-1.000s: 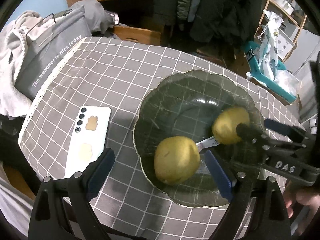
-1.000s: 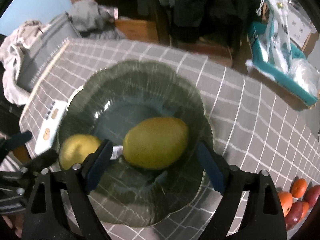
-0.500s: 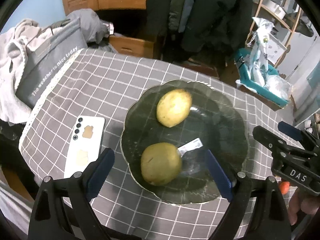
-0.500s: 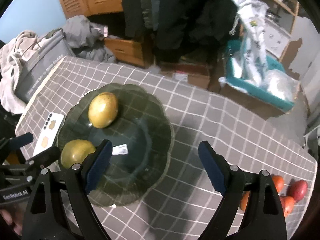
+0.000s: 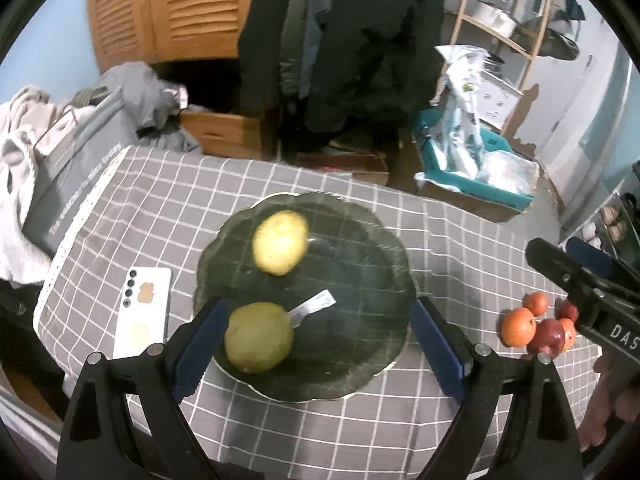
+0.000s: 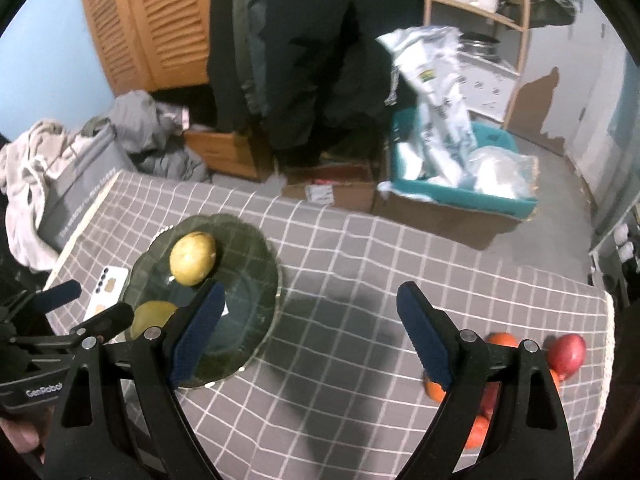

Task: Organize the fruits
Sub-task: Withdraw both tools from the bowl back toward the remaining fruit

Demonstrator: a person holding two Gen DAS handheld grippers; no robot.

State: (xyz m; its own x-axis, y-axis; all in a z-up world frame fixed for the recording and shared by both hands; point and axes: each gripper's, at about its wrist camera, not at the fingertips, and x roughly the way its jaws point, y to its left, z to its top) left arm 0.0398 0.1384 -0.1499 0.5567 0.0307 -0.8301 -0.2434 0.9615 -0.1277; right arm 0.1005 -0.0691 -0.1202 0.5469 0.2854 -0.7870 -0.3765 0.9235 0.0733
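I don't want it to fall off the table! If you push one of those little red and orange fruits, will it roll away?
Probably, yes. The red and orange fruits look round and smooth, so a nudge could send one rolling on the flat checked tablecloth. They sit near the table's edge in the right wrist view, so a roll might go over. Bunched together, neighbours may block some directions.

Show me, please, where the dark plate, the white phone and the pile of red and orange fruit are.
dark plate (image 5: 360, 368): left wrist view, bare floor near its right rim.
white phone (image 5: 154, 312): left wrist view, middle of its back.
pile of red and orange fruit (image 5: 518, 326): left wrist view, the big orange one at the front.
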